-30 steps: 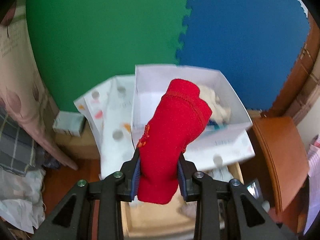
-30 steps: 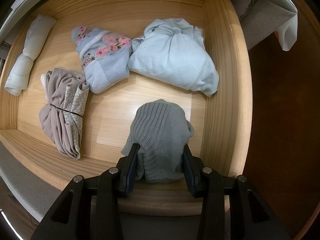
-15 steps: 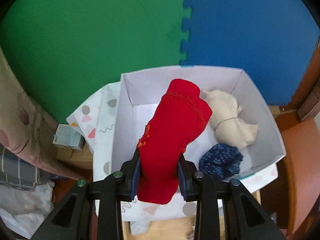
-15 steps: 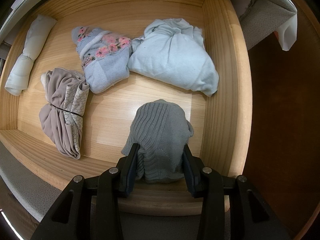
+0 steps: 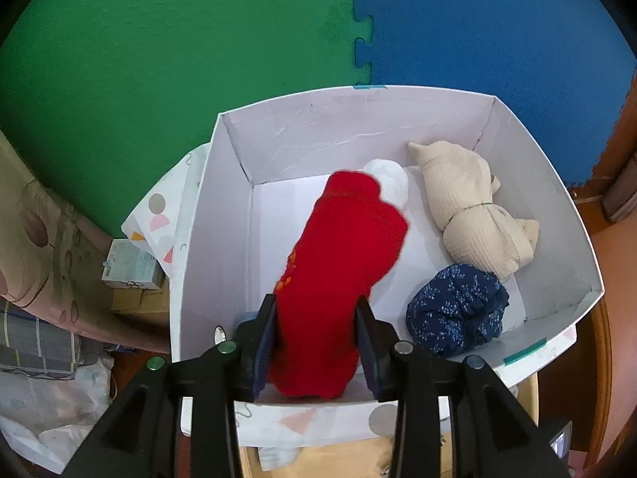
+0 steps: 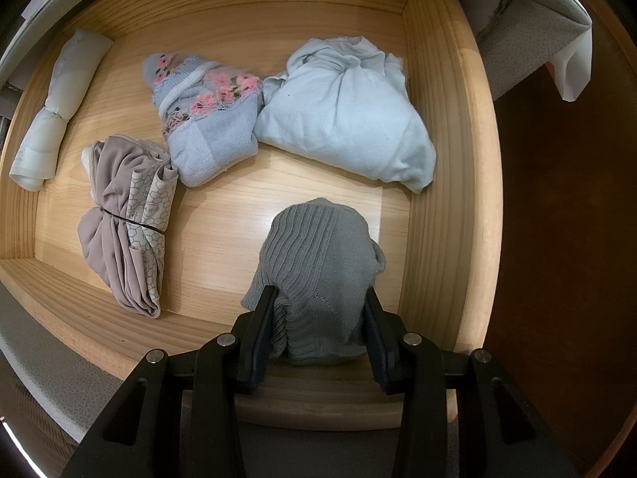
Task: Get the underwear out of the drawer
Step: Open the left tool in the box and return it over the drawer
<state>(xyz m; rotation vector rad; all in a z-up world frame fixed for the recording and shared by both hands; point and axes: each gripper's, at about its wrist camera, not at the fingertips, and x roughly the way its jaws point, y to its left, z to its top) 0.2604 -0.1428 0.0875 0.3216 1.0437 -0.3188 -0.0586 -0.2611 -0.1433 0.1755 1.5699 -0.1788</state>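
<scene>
Red fabric fills the lower middle of the left wrist view: a rolled red piece (image 5: 338, 279) stands between the fingers of the left gripper (image 5: 316, 334), over the white box (image 5: 573, 239). The jaws are opening; the pads sit right at the roll's sides, and a thin gap shows by the right-hand pad, so the grip looks to be letting go. In the box, right of centre, lie a beige bundle (image 5: 473, 211) and a navy bundle (image 5: 458, 310), with a white roll (image 5: 392, 183) peeking out behind the red one. Green and blue mats fill the top of the frame.

Right wrist view: the right gripper (image 6: 318, 332) points down into the wooden drawer (image 6: 446, 199), clamped on a grey knit piece (image 6: 318, 271) at lower centre. Left in the drawer are a pale blue bundle (image 6: 346, 111) at upper right, a floral piece (image 6: 203, 115) at upper middle, a taupe bundle (image 6: 127, 215) at left, and a white roll (image 6: 51, 115) at far left.

By my count, three pieces are boxed, one is being dropped, one is gripped, and four remain.
</scene>
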